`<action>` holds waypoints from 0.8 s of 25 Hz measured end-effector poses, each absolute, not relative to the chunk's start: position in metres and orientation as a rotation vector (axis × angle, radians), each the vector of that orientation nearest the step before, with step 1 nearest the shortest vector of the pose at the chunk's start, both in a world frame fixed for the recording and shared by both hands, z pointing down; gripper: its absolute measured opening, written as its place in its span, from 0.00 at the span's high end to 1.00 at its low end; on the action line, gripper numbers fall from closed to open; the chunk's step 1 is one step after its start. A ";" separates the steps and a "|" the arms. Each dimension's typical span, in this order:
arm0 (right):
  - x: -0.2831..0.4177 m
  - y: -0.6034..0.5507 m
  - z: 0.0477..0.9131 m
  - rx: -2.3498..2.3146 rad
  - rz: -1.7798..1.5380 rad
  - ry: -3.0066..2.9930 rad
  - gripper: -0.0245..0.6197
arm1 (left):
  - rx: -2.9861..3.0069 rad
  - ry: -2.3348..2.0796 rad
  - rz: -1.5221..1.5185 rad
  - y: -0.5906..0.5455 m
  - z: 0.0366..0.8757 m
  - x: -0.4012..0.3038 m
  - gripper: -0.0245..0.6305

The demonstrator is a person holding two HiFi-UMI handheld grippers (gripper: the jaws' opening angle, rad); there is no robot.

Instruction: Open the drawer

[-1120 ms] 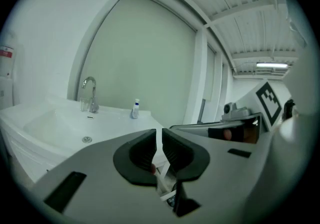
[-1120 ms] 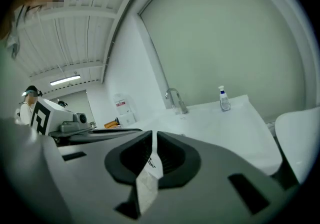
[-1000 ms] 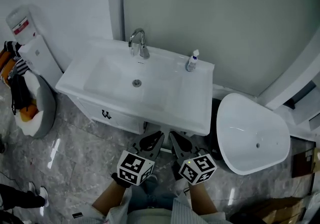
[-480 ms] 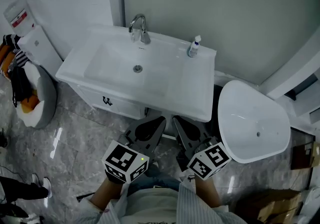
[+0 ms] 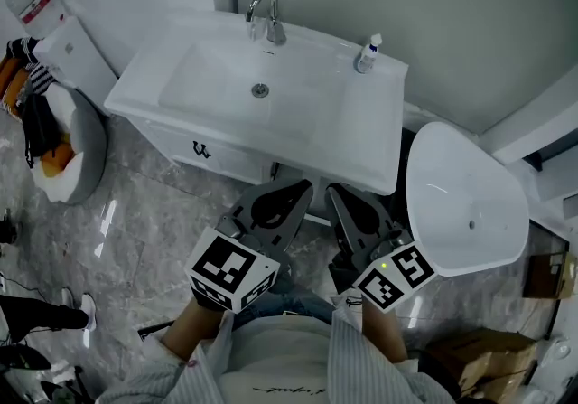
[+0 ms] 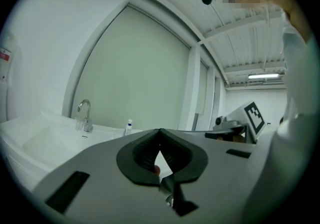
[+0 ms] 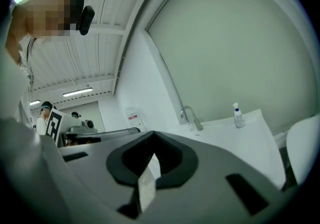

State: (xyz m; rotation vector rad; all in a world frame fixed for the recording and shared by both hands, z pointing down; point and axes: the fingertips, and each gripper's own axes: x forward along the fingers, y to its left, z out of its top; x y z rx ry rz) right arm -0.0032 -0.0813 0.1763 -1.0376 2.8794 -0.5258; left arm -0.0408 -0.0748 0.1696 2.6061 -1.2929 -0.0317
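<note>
Head view — left gripper (image 5: 302,187) and right gripper (image 5: 335,193) held level, fingers (image 5: 294,202) pressed together.

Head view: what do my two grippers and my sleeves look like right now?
The left gripper and right gripper are dark grey, tapering, with black oval hollows. Each carries a white cube with black square markers: left cube, right cube, the latter showing a small green light. The sleeves are pale with fine stripes.

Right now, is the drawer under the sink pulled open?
No, the drawer sits closed and flush below the sink, and nothing touches its dark handle.
</note>
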 end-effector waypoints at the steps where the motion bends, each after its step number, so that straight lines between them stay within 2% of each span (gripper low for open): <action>1: -0.005 -0.081 0.177 -1.039 -0.523 2.886 0.95 | 2.606 -1.294 -0.028 -0.074 0.170 -0.041 0.94; 20: -0.013 -0.064 0.184 -0.989 -0.525 2.956 0.95 | 2.689 -1.354 0.133 -0.060 0.176 -0.051 0.94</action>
